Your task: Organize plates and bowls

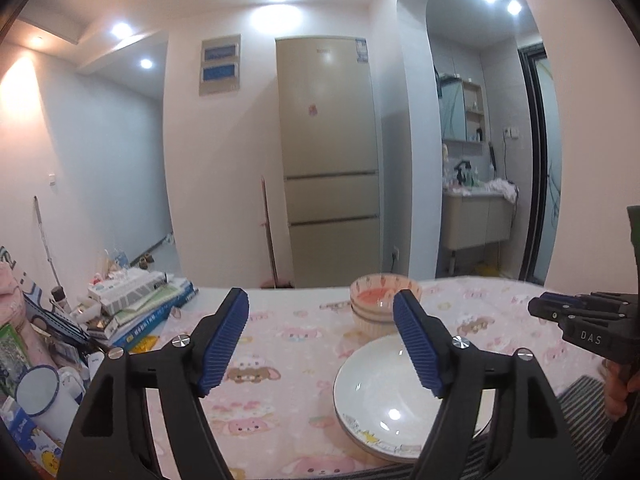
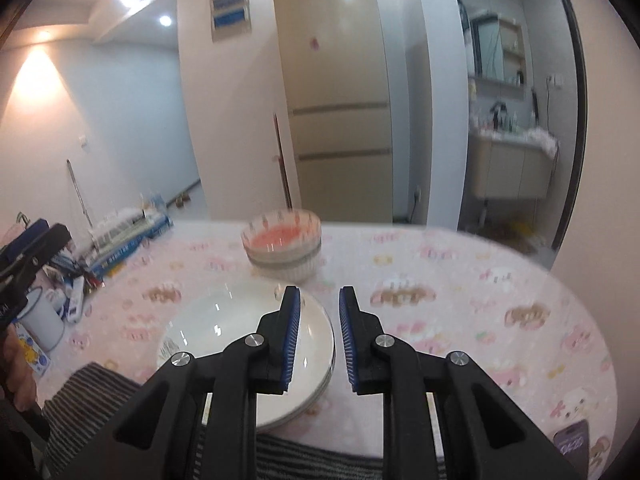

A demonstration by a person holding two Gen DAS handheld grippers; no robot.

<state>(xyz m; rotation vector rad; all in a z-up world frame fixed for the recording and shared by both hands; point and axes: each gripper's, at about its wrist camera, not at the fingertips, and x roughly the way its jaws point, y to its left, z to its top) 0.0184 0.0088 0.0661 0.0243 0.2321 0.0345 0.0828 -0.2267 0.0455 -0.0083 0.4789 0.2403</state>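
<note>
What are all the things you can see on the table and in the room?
plates: a stack, white, near table edge
bowls: a stack, white outside, top one pink inside, behind the plates
tablecloth: one, pink with cartoon animals, covering the table
striped cloth: one, black and white, at the near edge by the plates
enamel mug: one, white with blue rim, left side
books: a pile, blue and white, left side
phone: one, dark, right near corner
fridge: one, beige, against the far wall
left gripper: black, blue pads, jaws open, empty
right gripper: black, blue pads, jaws slightly apart, empty
</note>
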